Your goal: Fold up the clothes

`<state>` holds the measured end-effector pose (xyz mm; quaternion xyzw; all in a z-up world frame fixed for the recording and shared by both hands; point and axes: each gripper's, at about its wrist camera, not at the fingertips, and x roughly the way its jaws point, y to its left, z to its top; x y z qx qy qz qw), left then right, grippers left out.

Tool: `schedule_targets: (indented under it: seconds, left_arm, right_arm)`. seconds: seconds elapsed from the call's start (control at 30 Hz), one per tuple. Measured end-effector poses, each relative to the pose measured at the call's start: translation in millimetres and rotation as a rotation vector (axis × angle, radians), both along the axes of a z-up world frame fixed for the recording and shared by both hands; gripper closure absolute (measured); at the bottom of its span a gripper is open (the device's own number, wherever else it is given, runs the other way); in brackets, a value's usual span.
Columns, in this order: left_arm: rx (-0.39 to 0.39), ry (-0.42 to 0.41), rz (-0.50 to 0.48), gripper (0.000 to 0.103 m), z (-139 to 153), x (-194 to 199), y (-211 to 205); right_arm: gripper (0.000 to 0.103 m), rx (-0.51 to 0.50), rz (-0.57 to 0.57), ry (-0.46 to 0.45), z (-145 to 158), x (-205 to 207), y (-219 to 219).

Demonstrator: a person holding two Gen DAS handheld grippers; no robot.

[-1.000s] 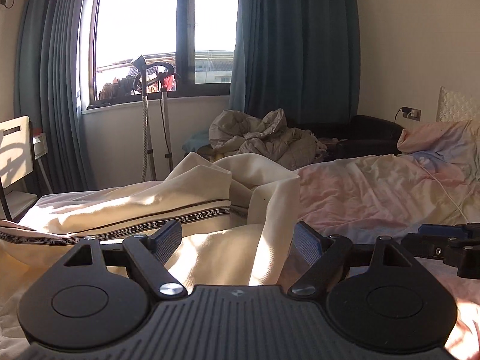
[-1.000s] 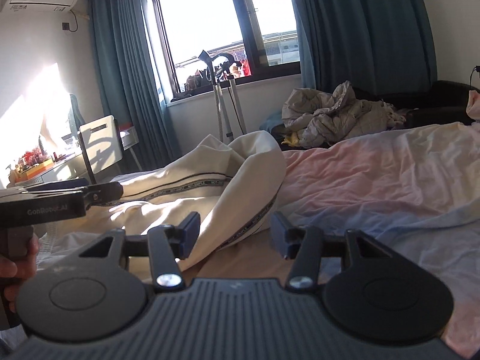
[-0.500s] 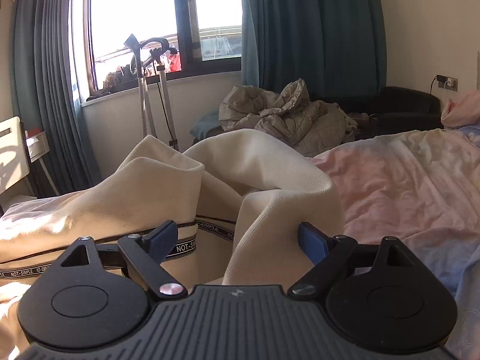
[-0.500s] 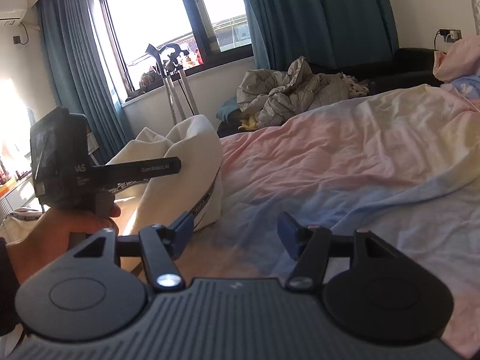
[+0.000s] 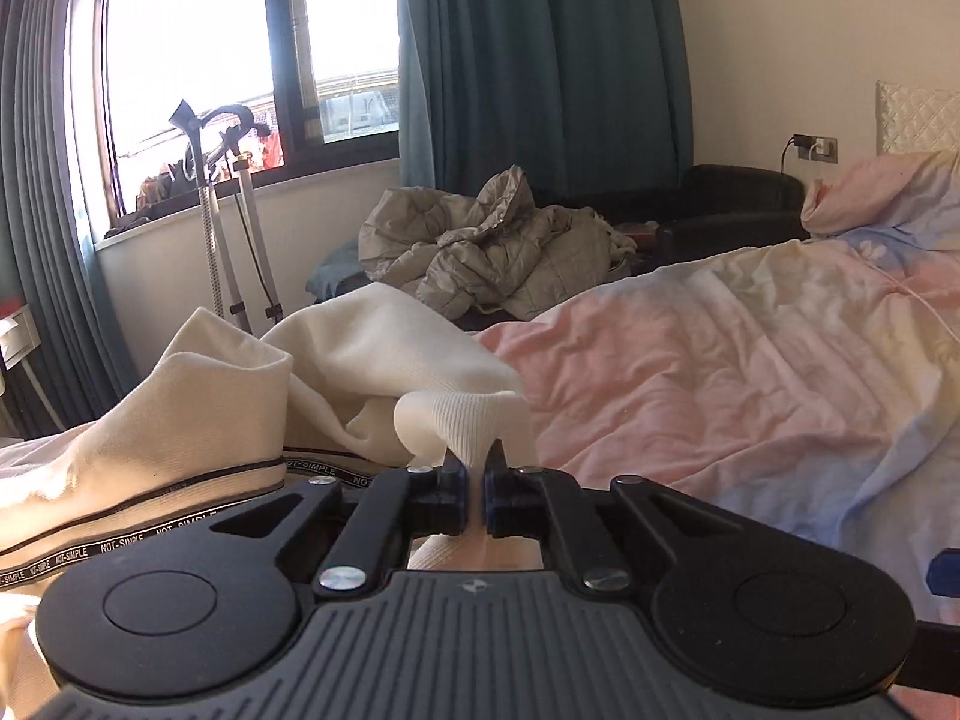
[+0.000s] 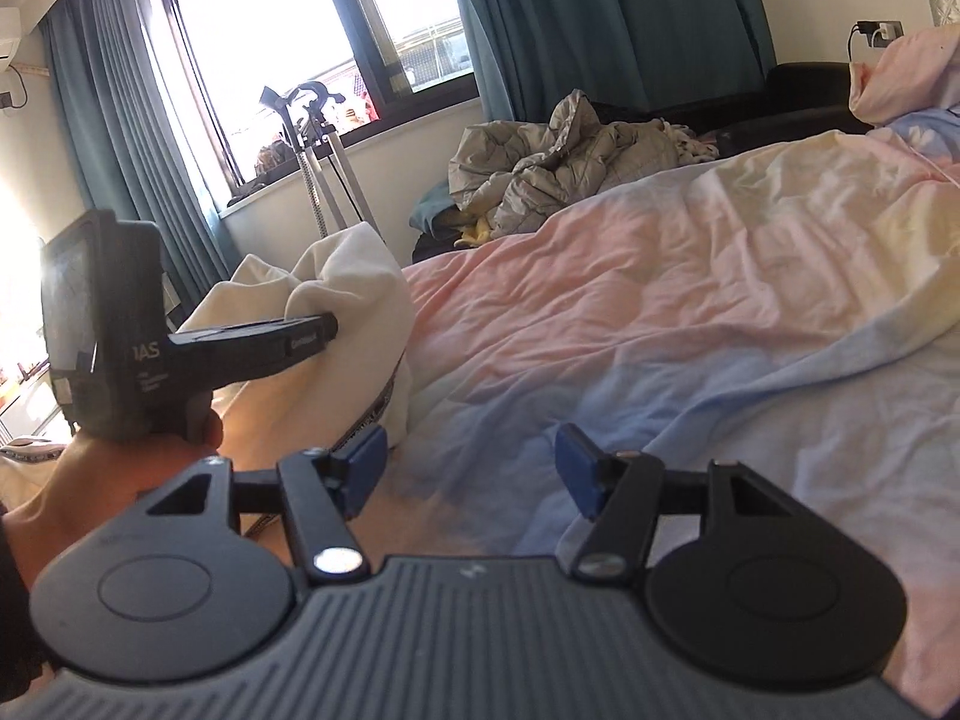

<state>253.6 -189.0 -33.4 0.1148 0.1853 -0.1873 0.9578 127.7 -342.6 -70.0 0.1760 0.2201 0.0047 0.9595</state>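
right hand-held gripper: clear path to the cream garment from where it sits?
Probably yes. The right hand-held gripper is open with nothing between its pads, and the cream garment lies just ahead to its left. Only the left hand-held gripper, already shut on the ribbed cuff, crowds that side.

"NOT-SIMPLE" is repeated along the black tape of the cream garment; "IAS" is printed on the left claw.

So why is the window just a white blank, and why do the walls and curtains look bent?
Left wrist view: daylight overexposes the window; the fisheye lens bows the curtains; the cream garment stays sharp. Right wrist view: same blown-out window, glare at the left edge, tilted frame.
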Motion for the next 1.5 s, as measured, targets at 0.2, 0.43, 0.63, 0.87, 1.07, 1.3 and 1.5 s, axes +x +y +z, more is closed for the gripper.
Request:
schedule_targets:
  seconds: [0.2, 0.43, 0.63, 0.87, 1.07, 1.3, 1.5]
  left_arm:
    - [-0.035, 0.003, -0.091, 0.098, 31.2, -65.8, 17.4]
    - [-0.12, 0.029, -0.11, 0.098, 17.6, -134.8, 53.7]
    - [-0.172, 0.081, -0.088, 0.098, -13.0, -146.9, 65.2]
    - [-0.17, 0.105, -0.079, 0.084, -14.8, -147.3, 75.2]
    - [-0.198, 0.1, -0.042, 0.042, -9.0, -161.8, 95.9]
    - [-0.207, 0.078, -0.017, 0.04, -13.9, -178.1, 109.7]
    - [-0.22, 0.061, 0.0, 0.04, -18.0, -173.9, 116.1]
  right_arm:
    - [0.04, -0.007, -0.021, -0.054, 16.4, -19.3, -5.0]
    - [0.04, 0.0, -0.037, -0.087, 28.1, -36.8, -8.2]
    - [0.04, -0.019, 0.006, -0.087, 26.1, -35.5, 2.0]
    - [0.04, 0.02, 0.038, -0.078, 20.5, -27.0, 4.9]
    - [0.04, 0.064, 0.071, -0.081, 17.8, -23.5, 10.4]
    - [0.024, 0.11, 0.119, -0.097, 18.2, 9.5, 20.9]
    - [0.016, 0.22, 0.167, -0.015, 4.1, 56.3, 18.6]
